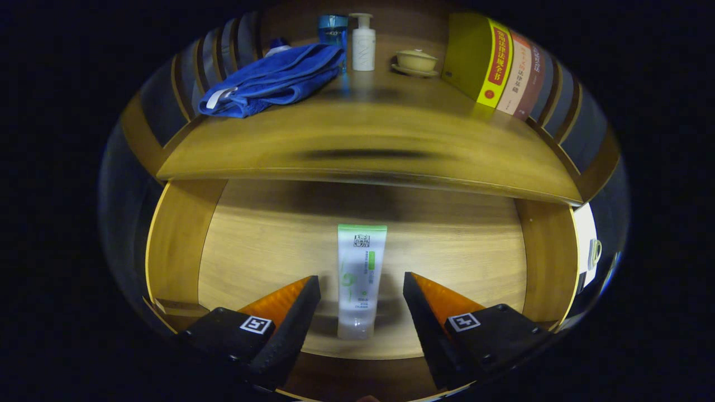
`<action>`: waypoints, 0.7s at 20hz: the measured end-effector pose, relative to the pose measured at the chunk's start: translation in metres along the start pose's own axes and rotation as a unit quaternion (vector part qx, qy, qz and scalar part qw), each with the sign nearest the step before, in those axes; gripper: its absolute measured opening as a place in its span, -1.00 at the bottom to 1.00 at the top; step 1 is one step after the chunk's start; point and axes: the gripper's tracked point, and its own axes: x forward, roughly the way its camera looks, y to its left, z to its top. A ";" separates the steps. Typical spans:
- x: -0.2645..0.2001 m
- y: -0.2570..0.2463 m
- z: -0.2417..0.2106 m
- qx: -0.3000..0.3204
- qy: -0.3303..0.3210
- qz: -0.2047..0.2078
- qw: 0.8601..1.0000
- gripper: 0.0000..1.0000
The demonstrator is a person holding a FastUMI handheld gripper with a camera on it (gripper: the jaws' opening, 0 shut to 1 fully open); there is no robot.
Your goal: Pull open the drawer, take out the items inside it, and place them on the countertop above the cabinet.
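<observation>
Inside the open drawer [262, 234], a green-capped tube [360, 279] lay flat between the fingers of the tool [362, 290], which stood released, touching nothing. Lowering squarely and closing on the tube's middle seemed wisest before lifting it to the desk [363, 145].

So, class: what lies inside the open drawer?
One tube lies on the drawer floor, between the open claw fingers. The countertop hides the drawer's back part.
</observation>
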 end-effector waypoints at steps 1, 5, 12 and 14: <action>0.004 0.000 -0.001 0.001 0.007 -0.001 1.000 0.98; 0.011 0.003 -0.005 0.005 0.030 0.006 1.000 0.98; 0.028 0.013 -0.014 0.020 0.072 0.021 0.997 0.86; 0.030 0.012 -0.016 0.026 0.077 0.021 0.996 0.68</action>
